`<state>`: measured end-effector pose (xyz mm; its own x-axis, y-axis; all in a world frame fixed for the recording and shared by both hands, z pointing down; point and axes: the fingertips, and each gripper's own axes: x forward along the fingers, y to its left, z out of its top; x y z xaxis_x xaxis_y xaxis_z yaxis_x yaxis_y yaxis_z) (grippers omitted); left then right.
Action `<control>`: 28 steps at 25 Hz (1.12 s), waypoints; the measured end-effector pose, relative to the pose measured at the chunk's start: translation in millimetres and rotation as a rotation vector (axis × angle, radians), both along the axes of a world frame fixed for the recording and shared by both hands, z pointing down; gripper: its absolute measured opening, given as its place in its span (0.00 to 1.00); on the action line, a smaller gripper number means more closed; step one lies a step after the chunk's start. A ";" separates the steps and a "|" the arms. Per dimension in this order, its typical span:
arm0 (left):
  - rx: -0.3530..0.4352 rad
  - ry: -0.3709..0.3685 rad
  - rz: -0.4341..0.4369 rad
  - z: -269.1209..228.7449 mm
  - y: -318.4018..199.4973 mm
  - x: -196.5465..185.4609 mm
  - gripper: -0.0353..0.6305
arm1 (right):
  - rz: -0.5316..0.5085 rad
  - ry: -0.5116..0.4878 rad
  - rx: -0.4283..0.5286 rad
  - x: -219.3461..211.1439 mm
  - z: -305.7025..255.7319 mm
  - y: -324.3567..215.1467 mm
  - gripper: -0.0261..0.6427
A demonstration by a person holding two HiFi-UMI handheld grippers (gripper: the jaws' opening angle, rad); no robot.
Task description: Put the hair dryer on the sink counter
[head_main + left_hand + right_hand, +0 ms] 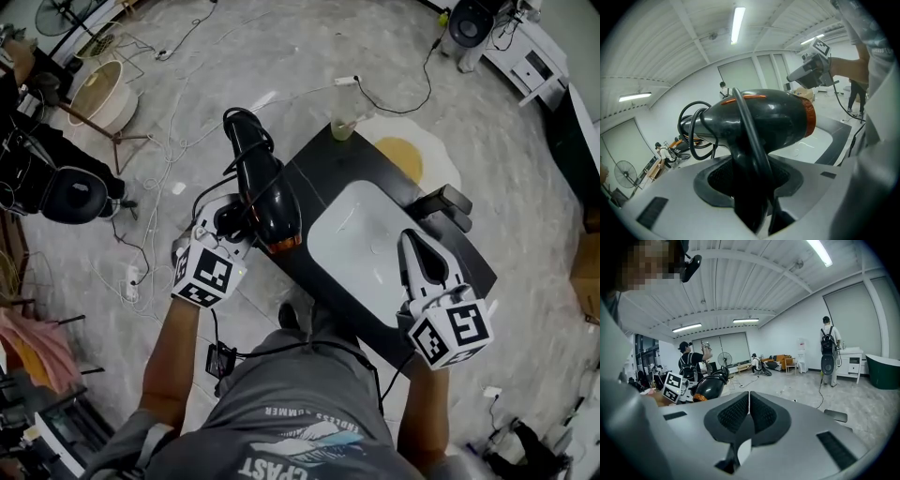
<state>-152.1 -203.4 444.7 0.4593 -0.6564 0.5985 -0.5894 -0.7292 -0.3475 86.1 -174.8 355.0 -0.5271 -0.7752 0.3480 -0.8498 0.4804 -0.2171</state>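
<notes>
My left tool (pixel 236 221) clamps the dryer (pixel 269 202) by its handle, with the barrel crosswise ahead of the jaws and the nozzle pointing right. The counter (pixel 314 172) lies just right of this tool, and the dryer is above its near edge. My right tool (pixel 413 240), closed and empty, hovers farther right.

We count one black hair dryer (pixel 272 202), one white basin (pixel 361 248), one black faucet (pixel 448 204) and one pale green cup (pixel 341 129) at the far corner of the black sink counter (pixel 314 173).
</notes>
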 end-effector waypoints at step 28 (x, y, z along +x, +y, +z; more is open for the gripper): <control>-0.247 -0.095 0.016 132.2 -44.4 20.0 0.34 | 0.025 -0.016 -0.136 14.6 65.4 -31.4 0.09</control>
